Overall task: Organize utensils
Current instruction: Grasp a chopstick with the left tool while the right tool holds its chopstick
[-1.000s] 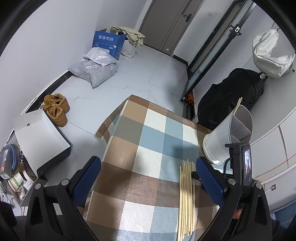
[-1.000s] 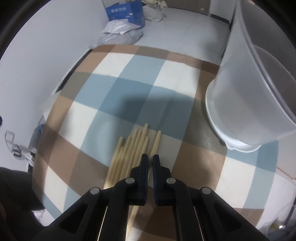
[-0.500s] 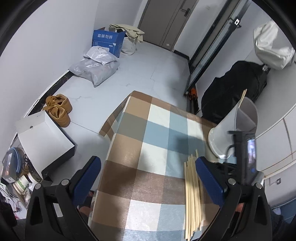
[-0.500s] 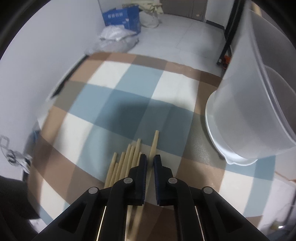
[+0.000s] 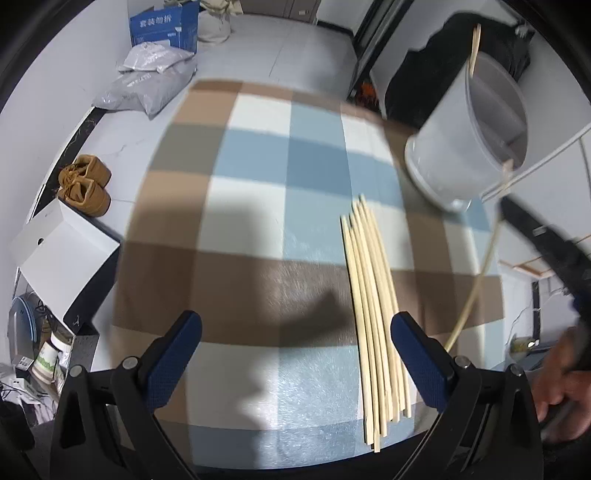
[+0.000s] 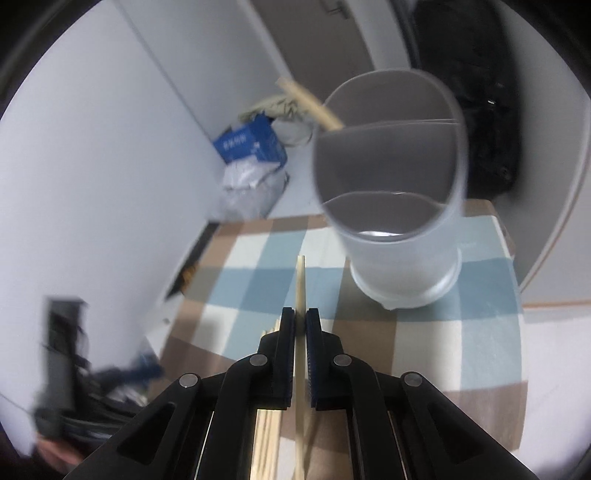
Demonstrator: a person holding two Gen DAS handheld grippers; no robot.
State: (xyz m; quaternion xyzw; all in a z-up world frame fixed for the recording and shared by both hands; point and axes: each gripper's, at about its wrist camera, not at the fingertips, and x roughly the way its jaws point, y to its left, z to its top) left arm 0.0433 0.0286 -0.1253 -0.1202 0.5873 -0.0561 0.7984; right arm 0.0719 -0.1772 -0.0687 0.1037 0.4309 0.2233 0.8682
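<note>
A bundle of pale wooden chopsticks [image 5: 373,302] lies on the checked tablecloth [image 5: 258,221], just inside the right finger of my left gripper [image 5: 295,321]. That gripper hangs open above the cloth with nothing between its fingers. My right gripper [image 6: 301,314] is shut on a single chopstick [image 6: 301,280], lifted off the table and pointing at the white divided holder [image 6: 402,258]. One chopstick [image 6: 310,99] stands in the holder's far compartment. In the left wrist view the held chopstick [image 5: 476,280] slants up beside the holder [image 5: 454,162].
The table's near edge runs just below the bundle. On the floor to the left lie a white box [image 5: 62,251], brown shoes [image 5: 85,184], grey bags [image 5: 147,85] and a blue carton [image 5: 164,24]. A black bag [image 5: 443,55] sits behind the holder.
My right gripper has risen from the bundle with one chopstick and swung up to face the holder's mouth. The left gripper has dropped and tilted down over the cloth.
</note>
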